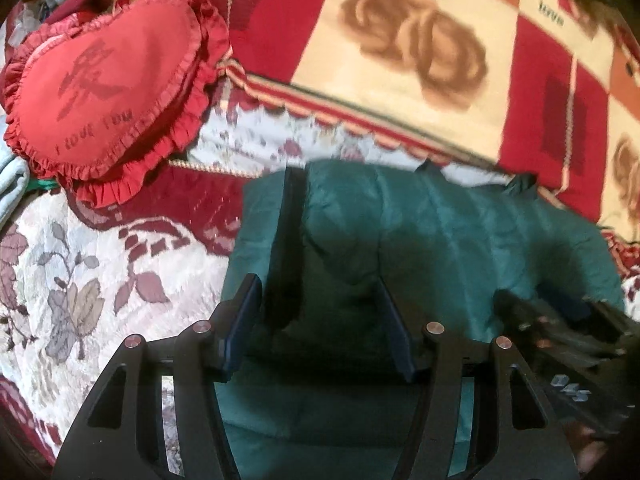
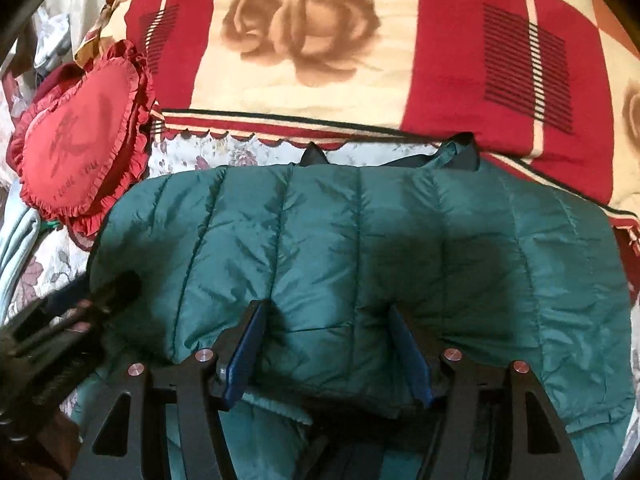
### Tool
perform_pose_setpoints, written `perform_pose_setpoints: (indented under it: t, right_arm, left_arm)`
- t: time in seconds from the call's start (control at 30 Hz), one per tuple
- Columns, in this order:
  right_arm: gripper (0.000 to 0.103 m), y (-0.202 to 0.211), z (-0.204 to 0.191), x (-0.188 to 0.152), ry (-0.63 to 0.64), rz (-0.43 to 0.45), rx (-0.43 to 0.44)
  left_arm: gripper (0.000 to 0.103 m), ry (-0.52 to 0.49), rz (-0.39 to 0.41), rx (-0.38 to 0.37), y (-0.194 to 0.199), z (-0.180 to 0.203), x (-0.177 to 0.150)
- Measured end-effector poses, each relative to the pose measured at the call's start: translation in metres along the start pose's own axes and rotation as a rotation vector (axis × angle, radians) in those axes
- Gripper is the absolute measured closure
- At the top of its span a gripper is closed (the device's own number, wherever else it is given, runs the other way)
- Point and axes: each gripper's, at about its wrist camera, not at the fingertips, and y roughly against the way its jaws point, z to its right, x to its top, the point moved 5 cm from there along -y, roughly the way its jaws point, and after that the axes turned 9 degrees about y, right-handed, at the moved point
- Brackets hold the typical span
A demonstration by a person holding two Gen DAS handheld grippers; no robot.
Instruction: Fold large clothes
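Fingers (image 1: 394, 332) of left gripper (image 1: 320, 340): blue pads, spread fairly wide, nothing clamped; they stand over the left end of the jacket (image 1: 420, 232), whose fabric lies between and below them.
Fingers (image 2: 408, 352) of right gripper (image 2: 330, 350): likewise spread, pads at either side of a puffed fold on the jacket's near edge; whether they press on it cannot be told.
Jacket: green, quilted, folded into a broad block, lying on the bed (image 1: 80, 272) across its floral cover.
Blanket (image 2: 320, 40): cream and red, rose print, on the bed behind the jacket, its edge touching the jacket's far right corner.
Cushion (image 1: 108, 88): red, heart-shaped, frilled, left of the jacket; in the right view its frill just meets the jacket's corner.
Each gripper shows at the other view's lower edge.
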Motion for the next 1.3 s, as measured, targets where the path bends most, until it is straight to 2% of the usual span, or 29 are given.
perform_pose_setpoints:
  t: [0.07, 0.23, 0.4, 0.53, 0.8, 0.9, 1.03, 1.3]
  right_arm:
    - [0.041, 0.008, 0.005, 0.002, -0.008, 0.002, 0.024]
    - [0.041, 0.05, 0.046, 0.008, -0.056, 0.093, -0.081]
    - [0.041, 0.05, 0.104, -0.003, -0.136, 0.036, -0.184]
    - [0.041, 0.036, 0.128, -0.017, -0.149, -0.001, -0.233]
    - [0.04, 0.016, 0.139, -0.027, -0.123, -0.044, -0.272]
    - [0.04, 0.024, 0.144, -0.029, -0.152, -0.04, -0.258]
    - [0.041, 0.05, 0.146, -0.027, -0.18, 0.017, -0.249]
    - [0.04, 0.032, 0.155, -0.039, -0.206, -0.038, -0.258]
  left_arm:
    - [0.044, 0.009, -0.022, -0.002, -0.008, -0.001, -0.002]
    - [0.044, 0.024, -0.03, -0.008, -0.013, -0.003, -0.003]
    - [0.043, 0.017, -0.028, -0.004, -0.014, -0.003, -0.003]
    - [0.041, 0.016, -0.027, -0.006, -0.015, -0.003, -0.004]
    - [0.031, 0.008, -0.028, -0.022, -0.02, 0.001, -0.005]
    - [0.03, 0.004, -0.03, -0.021, -0.02, 0.001, -0.005]
    - [0.03, 0.009, -0.036, -0.022, -0.022, 0.001, -0.005]
    - [0.027, 0.006, -0.037, -0.028, -0.024, 0.002, -0.007]
